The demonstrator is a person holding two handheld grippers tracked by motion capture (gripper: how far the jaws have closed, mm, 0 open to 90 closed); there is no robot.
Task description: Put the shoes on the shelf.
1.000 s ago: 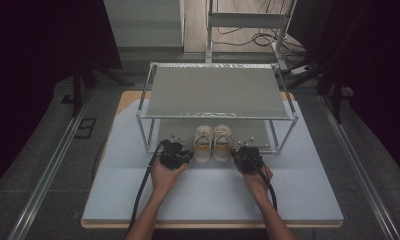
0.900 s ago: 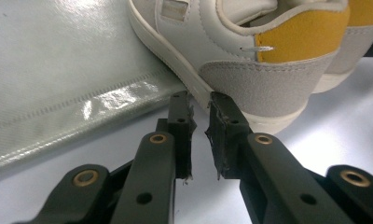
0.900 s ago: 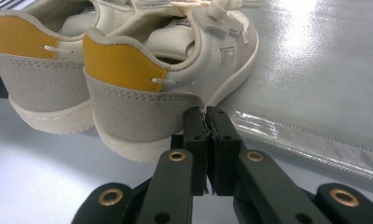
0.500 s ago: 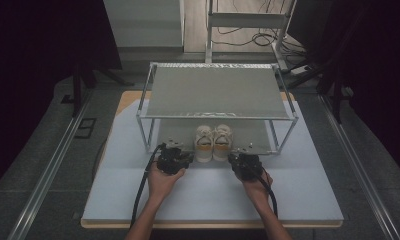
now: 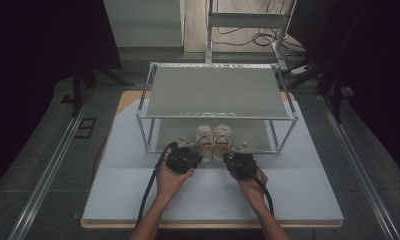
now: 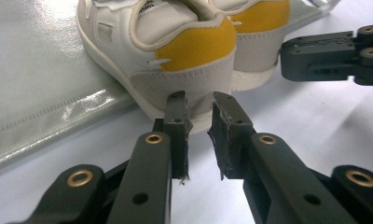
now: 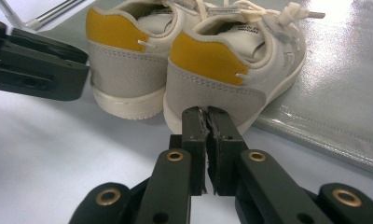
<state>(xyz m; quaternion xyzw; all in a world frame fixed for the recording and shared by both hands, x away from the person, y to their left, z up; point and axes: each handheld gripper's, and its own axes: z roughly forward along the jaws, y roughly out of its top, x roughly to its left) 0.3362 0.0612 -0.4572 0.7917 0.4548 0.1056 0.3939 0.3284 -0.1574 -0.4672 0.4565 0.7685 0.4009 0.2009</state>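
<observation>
both hand-held grippers (image 5: 215, 161) drawn back — white table (image 5: 298, 195), dim room

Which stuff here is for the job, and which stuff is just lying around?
For the job:
- left shoe, heel with a yellow patch
- right shoe, beside it
- left gripper, jaws shut, just behind that heel
- right gripper, jaws shut
- rack, with the shoes on its bottom shelf

Just lying about:
- cables on the floor behind the table

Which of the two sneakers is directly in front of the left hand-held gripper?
The left sneaker of the pair, farther from the right hand-held gripper; the left hand-held gripper points at its heel.
</observation>
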